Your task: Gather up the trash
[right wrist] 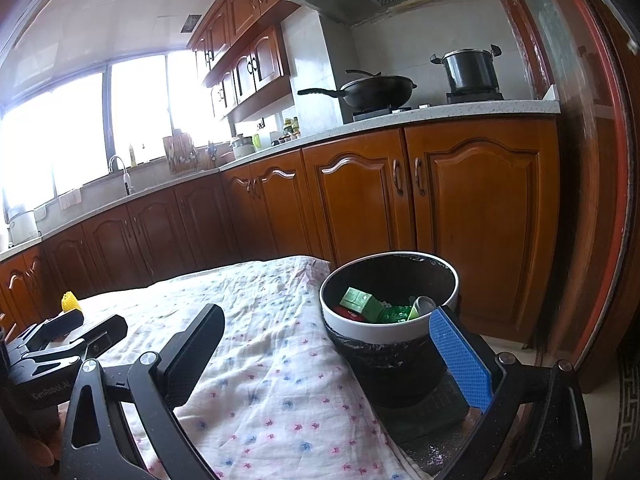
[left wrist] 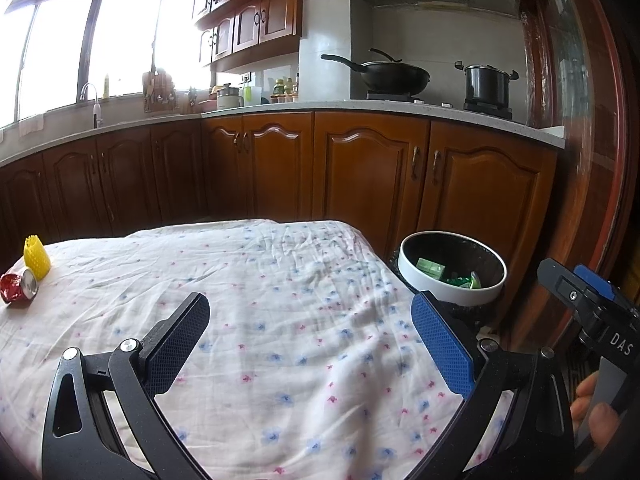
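Red can on cloth (both tools gaping).

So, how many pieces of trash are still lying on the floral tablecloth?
2, both at the far left edge: a crushed red metal can on its side, and a yellow foam net sleeve standing just behind it. Others may lie outside the views.

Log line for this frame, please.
left gripper open, empty | right gripper open, empty | crushed can, yellow net on table | bin part-filled
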Action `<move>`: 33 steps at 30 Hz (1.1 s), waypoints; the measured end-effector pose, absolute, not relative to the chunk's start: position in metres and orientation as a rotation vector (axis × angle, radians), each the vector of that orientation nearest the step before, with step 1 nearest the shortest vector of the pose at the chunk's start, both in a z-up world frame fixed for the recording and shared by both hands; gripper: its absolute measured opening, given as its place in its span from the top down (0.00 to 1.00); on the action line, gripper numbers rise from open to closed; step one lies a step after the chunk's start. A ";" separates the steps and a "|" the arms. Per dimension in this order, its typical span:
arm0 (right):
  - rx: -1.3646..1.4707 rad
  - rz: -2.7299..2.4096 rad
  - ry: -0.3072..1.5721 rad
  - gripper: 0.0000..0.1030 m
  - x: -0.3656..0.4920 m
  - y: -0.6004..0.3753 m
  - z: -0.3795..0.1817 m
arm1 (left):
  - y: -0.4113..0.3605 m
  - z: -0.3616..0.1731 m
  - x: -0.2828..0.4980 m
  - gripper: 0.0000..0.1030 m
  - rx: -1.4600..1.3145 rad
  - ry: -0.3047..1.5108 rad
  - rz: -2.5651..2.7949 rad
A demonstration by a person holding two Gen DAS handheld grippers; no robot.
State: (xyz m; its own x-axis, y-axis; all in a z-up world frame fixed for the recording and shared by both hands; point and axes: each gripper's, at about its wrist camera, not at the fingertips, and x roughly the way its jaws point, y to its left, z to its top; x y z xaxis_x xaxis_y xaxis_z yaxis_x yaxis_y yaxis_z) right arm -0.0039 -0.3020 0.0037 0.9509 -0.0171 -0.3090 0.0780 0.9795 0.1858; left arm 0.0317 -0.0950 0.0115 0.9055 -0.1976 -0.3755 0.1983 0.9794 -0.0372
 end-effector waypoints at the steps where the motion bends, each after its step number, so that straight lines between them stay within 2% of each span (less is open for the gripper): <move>1: 0.199 -0.049 0.311 0.00 -0.004 -0.302 0.004 | -0.095 0.012 0.032 0.00 0.002 0.388 -0.204; 33: 0.215 -0.047 0.324 0.00 -0.001 -0.296 0.000 | -0.094 0.009 0.036 0.00 0.006 0.396 -0.215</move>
